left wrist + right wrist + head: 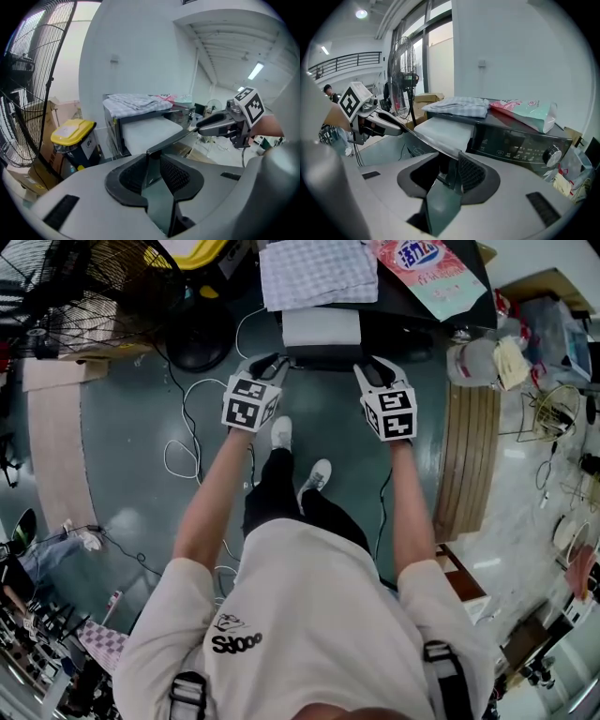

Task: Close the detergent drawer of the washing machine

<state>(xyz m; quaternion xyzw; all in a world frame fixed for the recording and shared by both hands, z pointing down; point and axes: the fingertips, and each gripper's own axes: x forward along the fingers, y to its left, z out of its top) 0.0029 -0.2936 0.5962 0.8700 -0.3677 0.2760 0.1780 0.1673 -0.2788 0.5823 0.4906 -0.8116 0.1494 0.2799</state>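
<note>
While drawer (322, 327) juts out, left fingers (176, 177), right fingers (471, 173) pinch front.

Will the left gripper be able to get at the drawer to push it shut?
Probably yes: the left gripper has the dark front edge of the drawer between its jaws, and nothing blocks it.

The white, dark-fronted detergent drawer (322, 326) stands pulled well out of the dark washing machine (398, 304) at twelve o'clock in the head view, level, its front panel facing six o'clock.
</note>
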